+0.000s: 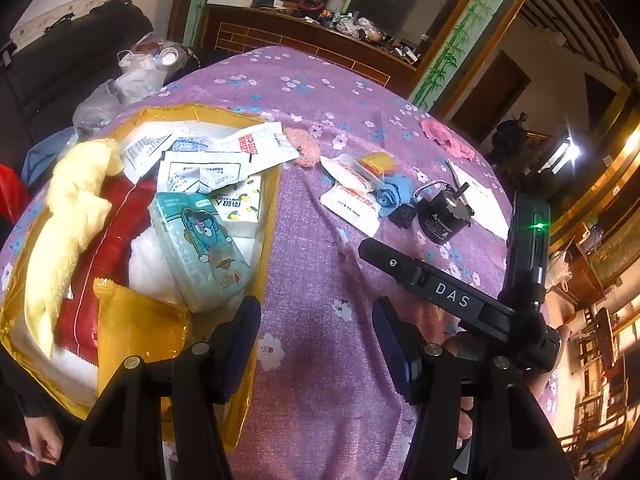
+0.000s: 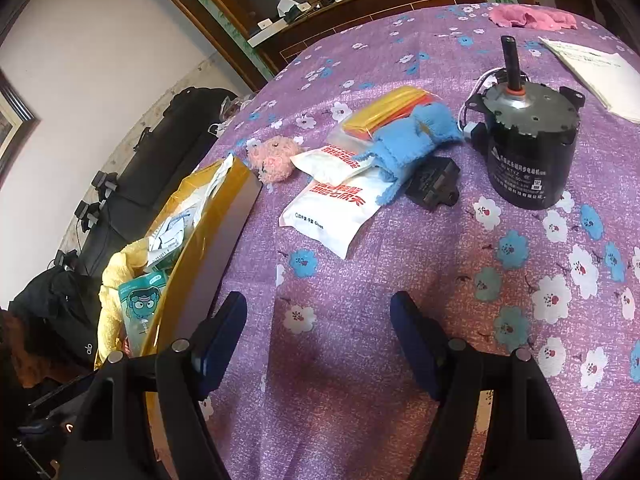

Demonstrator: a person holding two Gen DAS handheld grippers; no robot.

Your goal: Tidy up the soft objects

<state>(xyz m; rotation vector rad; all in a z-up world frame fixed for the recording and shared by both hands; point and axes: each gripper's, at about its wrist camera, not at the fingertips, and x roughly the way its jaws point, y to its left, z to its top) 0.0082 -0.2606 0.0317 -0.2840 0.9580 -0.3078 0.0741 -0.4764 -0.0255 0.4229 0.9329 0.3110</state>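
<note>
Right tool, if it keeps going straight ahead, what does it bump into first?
Probably the white packet with red writing. The open right tool points across bare purple tablecloth toward it; the blue cloth lies just beyond. Depth is hard to judge.

On the purple cloth: two white pouches with red lettering, one blue towel, one pink plush, one pink cloth far off, one black motor, one yellow box.

"DAS" on the right gripper; "alo" on the black bag
</note>
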